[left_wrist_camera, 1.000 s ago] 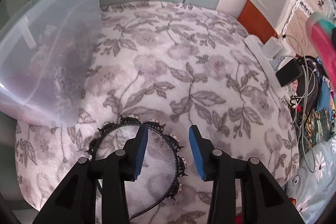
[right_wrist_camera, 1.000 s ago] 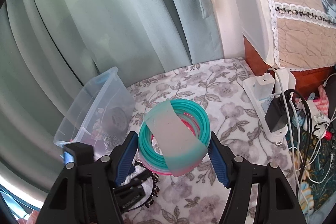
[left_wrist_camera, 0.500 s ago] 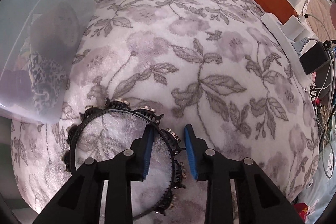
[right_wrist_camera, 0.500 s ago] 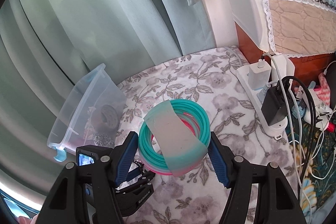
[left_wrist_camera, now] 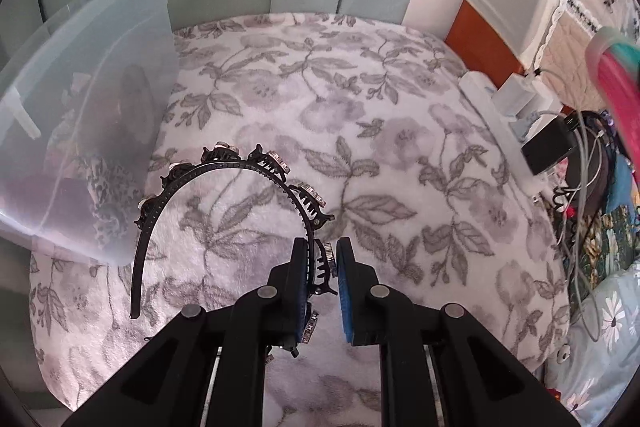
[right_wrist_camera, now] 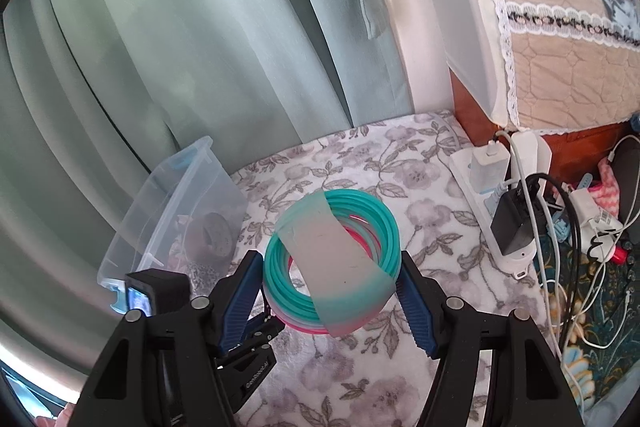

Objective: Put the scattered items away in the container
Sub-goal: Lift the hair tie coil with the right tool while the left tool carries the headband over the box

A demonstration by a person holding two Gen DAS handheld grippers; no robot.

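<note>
The left tongs (left_wrist_camera: 322, 279) are seen at the bottom centre of the left wrist view, their blue-padded jaws closing, with one side of a black headband (left_wrist_camera: 224, 171) pinched between them. The headband is a thin toothed plastic arc set with small claw clips and glittering stones; it is arched upward and leftward from the jaws, and its free end is hung low at the left, just beside the near corner of the container (left_wrist_camera: 92, 115). The container is a clear, frosted plastic tub at the left of the frame, and a leopard-print piece of cloth (left_wrist_camera: 104, 187) is seen dimly through its wall.

In the right wrist view the right tongs (right_wrist_camera: 332, 267) are held wide, gripping a bundle of rings (right_wrist_camera: 332, 259) at the lower centre of the frame. The rings are thin, smooth teal and pink plastic hoops bound by a broad translucent band. The left tongs are glimpsed at the lower left, between the bundle and the container.

Below everything a fluffy white blanket (left_wrist_camera: 360, 115) printed with grey flowers and leaves is spread. At the right of both frames a white power strip (right_wrist_camera: 480, 187) with plugged chargers and tangled cables is crowded against the blanket's edge. Pale green curtains (right_wrist_camera: 180, 47) are hung behind the container.
</note>
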